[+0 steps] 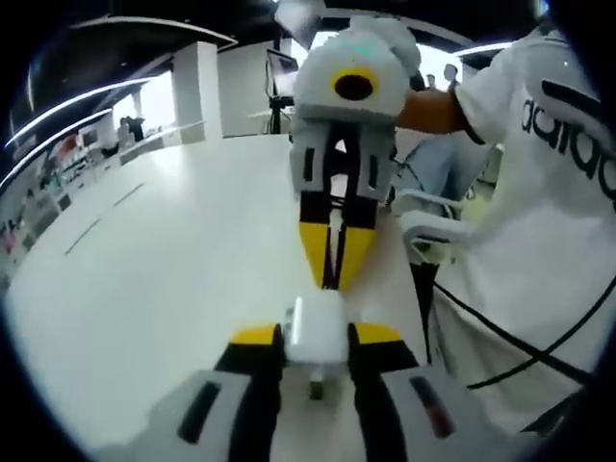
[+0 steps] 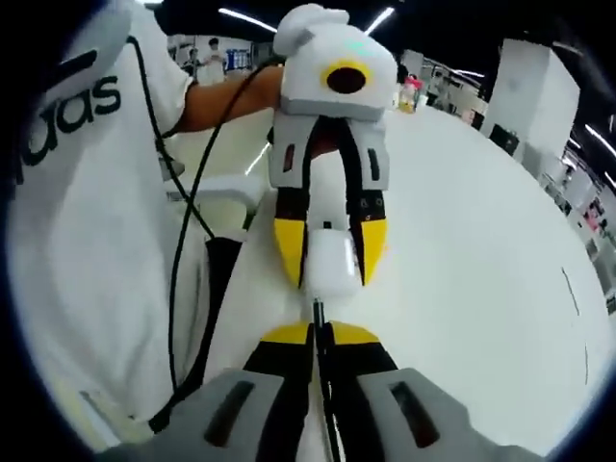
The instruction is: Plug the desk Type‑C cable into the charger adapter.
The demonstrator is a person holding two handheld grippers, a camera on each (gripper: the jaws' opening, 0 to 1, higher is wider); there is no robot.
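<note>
**With both grippers nose to nose over the table, adapter and cable sit tip to tip**

Surface: one wide white table (image 1: 164,289), bare apart from a few faint dark marks. Room: open-plan hall, white pillars, strip lights on a dark ceiling, cluttered benches along the far edges, blurred figures well back.

Count:
- One charger adapter (image 1: 316,332), white block, clamped between the yellow-tipped jaws of the left gripper (image 1: 316,339).
- One Type-C cable (image 2: 322,385), thin and dark, pinched in the right gripper (image 2: 321,334), jaws nearly closed on it. Its tip meets the adapter's underside; cannot tell if it is seated.
- Two grippers, facing each other, tips close.
- One person in a white T-shirt (image 2: 87,192) beside the table; black leads trail down across the shirt.
</note>
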